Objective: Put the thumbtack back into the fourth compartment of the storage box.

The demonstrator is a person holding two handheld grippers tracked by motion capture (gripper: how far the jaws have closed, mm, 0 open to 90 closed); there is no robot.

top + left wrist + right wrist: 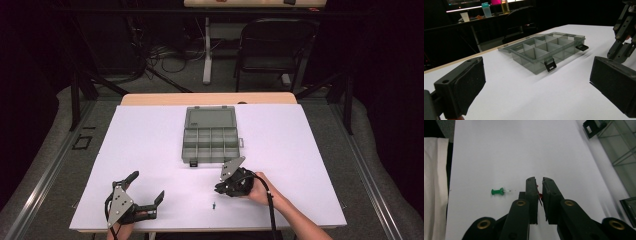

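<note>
nearest to me, my left gripper rests low at the near left of the white table sheet, its jaws spread wide apart with nothing between them; in the left gripper view the two black padded jaws stand far apart with bare sheet between.

my right gripper sits a little farther in, to the right of the middle, and its jaws are pinched together on a small red push pin: in the right gripper view a sliver of red plastic and a thin dark point show in the narrow slit between the pads. the tips hang just over the sheet.

just beside those tips, on their left in that view, a small green plastic push pin lies on its side on the sheet, its metal point toward my jaws, not touching them. in the high view it is a tiny speck near the front edge.

farther on, at mid-table, the smoky grey clear plastic compartment box lies open, lid folded back away from me, two black latches on its near wall.
</note>
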